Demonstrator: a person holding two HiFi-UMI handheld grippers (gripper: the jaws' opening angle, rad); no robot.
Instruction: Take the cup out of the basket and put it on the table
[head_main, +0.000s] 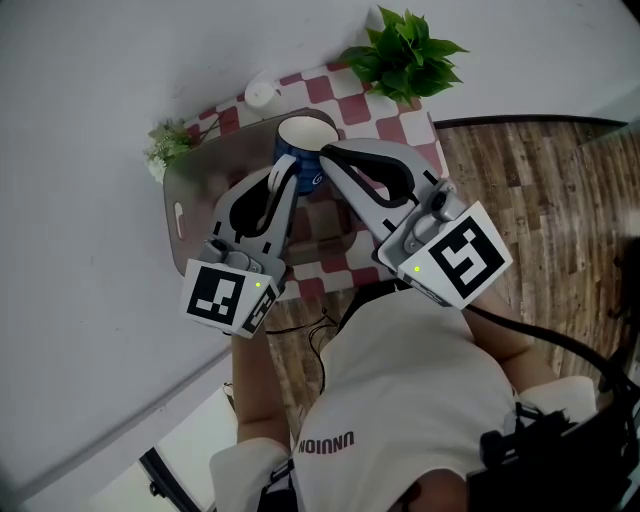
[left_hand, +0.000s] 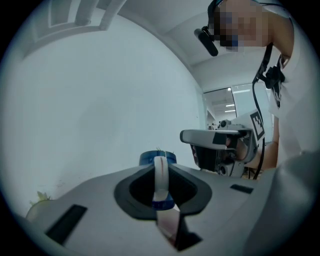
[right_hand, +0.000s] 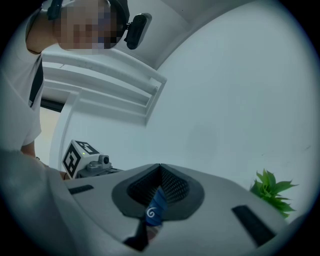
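A blue cup (head_main: 300, 140) with a white inside hangs over the grey basket (head_main: 195, 180) on the checkered table. My left gripper (head_main: 283, 172) comes in from the left and is shut on the cup; in the left gripper view a thin white and blue part of it is pinched between the jaws (left_hand: 160, 165), with the cup's blue top (left_hand: 157, 158) just beyond. My right gripper (head_main: 325, 152) reaches the cup's right side, its tips together. In the right gripper view the jaws (right_hand: 160, 167) meet, and the cup's blue wall with a white swirl (right_hand: 156, 207) shows in the gap beneath them.
A leafy green plant (head_main: 405, 50) stands at the table's far right corner, a smaller plant (head_main: 170, 140) at the left by the basket. A small white round object (head_main: 260, 93) sits near the wall. A white wall runs behind the table; wooden floor (head_main: 540, 180) lies right.
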